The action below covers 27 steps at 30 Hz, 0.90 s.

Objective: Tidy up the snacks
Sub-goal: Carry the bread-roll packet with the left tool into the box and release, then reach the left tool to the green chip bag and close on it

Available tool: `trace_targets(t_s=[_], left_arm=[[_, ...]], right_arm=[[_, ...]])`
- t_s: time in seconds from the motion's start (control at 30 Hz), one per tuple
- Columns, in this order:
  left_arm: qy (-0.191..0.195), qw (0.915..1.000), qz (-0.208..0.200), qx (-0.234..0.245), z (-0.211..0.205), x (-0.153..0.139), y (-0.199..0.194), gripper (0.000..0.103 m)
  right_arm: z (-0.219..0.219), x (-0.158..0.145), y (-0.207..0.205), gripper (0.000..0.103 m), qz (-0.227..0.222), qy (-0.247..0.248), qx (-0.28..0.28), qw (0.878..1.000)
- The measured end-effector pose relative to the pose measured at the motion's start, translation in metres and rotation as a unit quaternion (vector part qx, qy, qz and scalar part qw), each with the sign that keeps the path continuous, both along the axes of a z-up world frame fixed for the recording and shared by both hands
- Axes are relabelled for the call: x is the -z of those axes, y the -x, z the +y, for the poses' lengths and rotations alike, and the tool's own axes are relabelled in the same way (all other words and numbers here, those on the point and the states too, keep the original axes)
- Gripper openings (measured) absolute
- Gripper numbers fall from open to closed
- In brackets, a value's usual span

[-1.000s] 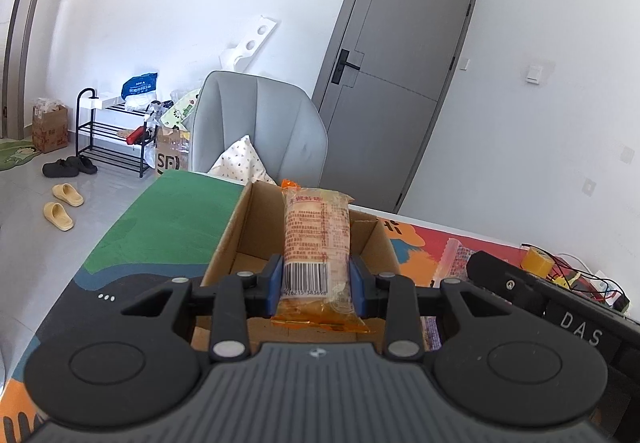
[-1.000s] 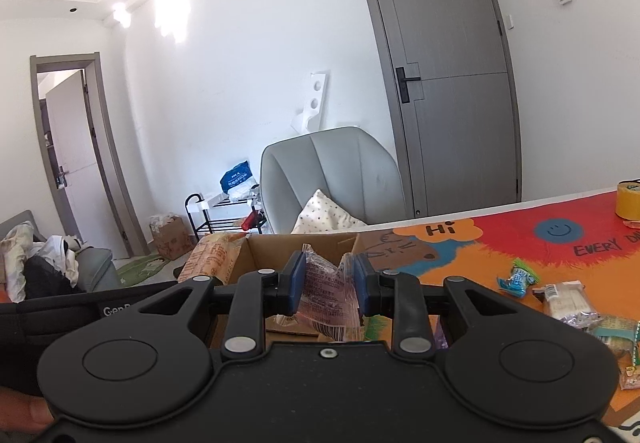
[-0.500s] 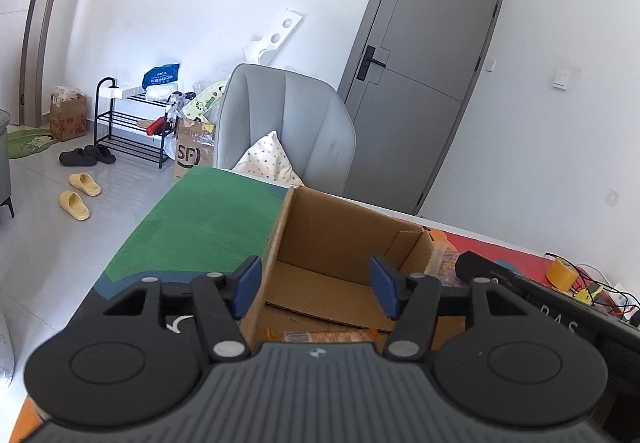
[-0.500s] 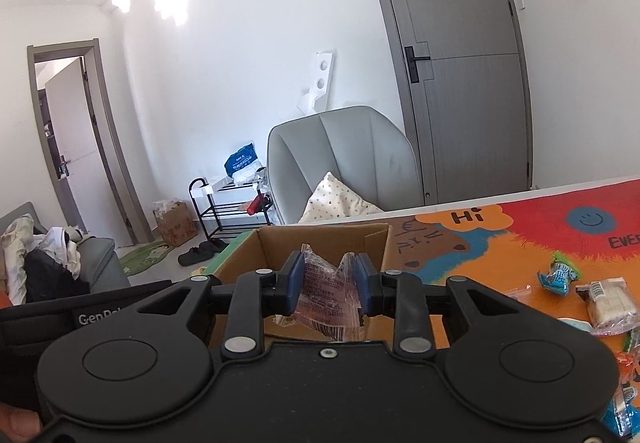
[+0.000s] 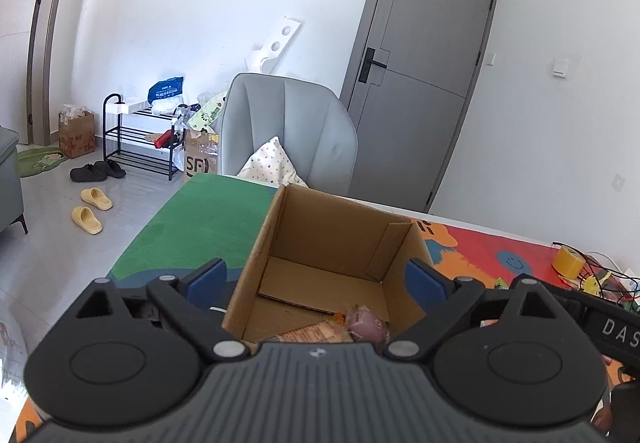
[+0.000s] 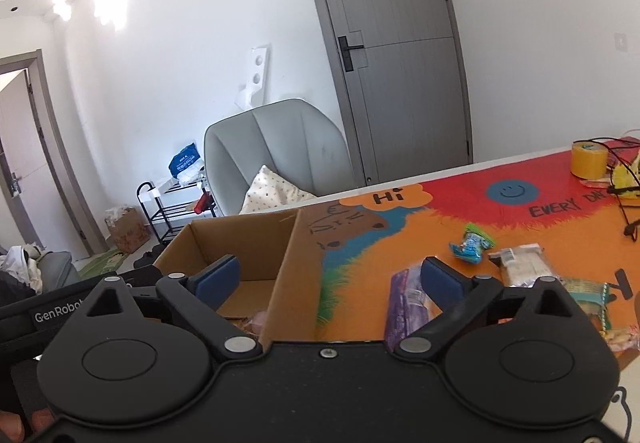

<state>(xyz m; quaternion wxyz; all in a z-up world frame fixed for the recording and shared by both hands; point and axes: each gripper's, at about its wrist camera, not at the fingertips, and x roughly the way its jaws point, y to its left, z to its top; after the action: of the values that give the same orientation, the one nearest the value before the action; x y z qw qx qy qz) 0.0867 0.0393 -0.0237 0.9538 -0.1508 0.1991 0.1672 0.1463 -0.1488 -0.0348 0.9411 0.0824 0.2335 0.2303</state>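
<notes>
Cardboard box (image 5: 336, 239) holds two snack packets (image 5: 340, 329).

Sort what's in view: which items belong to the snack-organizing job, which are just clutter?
Job:
- cardboard box
- orange packet and purple packet inside it
- loose on the mat: purple snack, blue snack, pale bar
- left gripper, right gripper, jaws open

Clutter:
- yellow tape roll
- cables
- grey chair

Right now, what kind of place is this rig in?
Most likely a room in a home, not a lab: a shoe rack with slippers on the floor, a grey armchair holding a cushion, and a table under a colourful printed mat.
</notes>
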Motion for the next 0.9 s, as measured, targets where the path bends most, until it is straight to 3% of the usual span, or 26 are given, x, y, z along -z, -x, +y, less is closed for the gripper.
trace_targets(t_s=[0.47, 0.9], left_arm=[[0.003, 0.9990, -0.005, 0.045, -0.047, -0.009, 0.018, 0.096], [-0.023, 0.9931, 0.006, 0.115, -0.086, -0.018, 0.036, 0.096]], right_arm=[[-0.075, 0.002, 0.030, 0.103, 0.018, -0.004, 0.083, 0.996], [-0.127, 0.011, 0.056, 0.103, 0.050, -0.015, 0.114, 0.992]])
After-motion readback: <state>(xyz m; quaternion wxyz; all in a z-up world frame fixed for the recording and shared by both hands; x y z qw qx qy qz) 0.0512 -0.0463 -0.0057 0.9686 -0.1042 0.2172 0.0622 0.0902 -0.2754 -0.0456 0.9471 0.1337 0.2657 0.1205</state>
